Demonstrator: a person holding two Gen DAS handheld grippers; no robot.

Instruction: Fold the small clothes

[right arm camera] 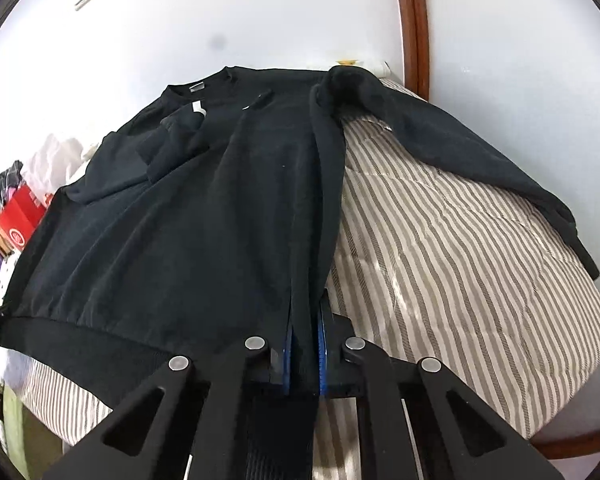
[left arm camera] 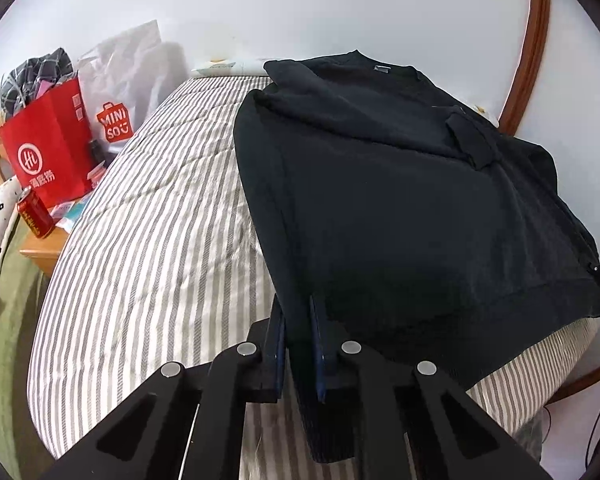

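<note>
Both grippers, the left gripper (left arm camera: 298,320) and the right gripper (right arm camera: 304,332), look alike: matte black angular linkage arms with triangular cut-outs, round silver pivot pins, and thin blue pads lining the fingers.

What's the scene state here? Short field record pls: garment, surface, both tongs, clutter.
garment: black sweatshirt, spread flat, collar at the far end, one sleeve folded across the chest, the other lying out on the cover
surface: striped bed cover
left tongs: shut on the sweatshirt's hem corner
right tongs: shut on the opposite hem corner
clutter: red paper bag, white Miniso bag, red can, all beside the bed
fold status: body not yet folded
</note>
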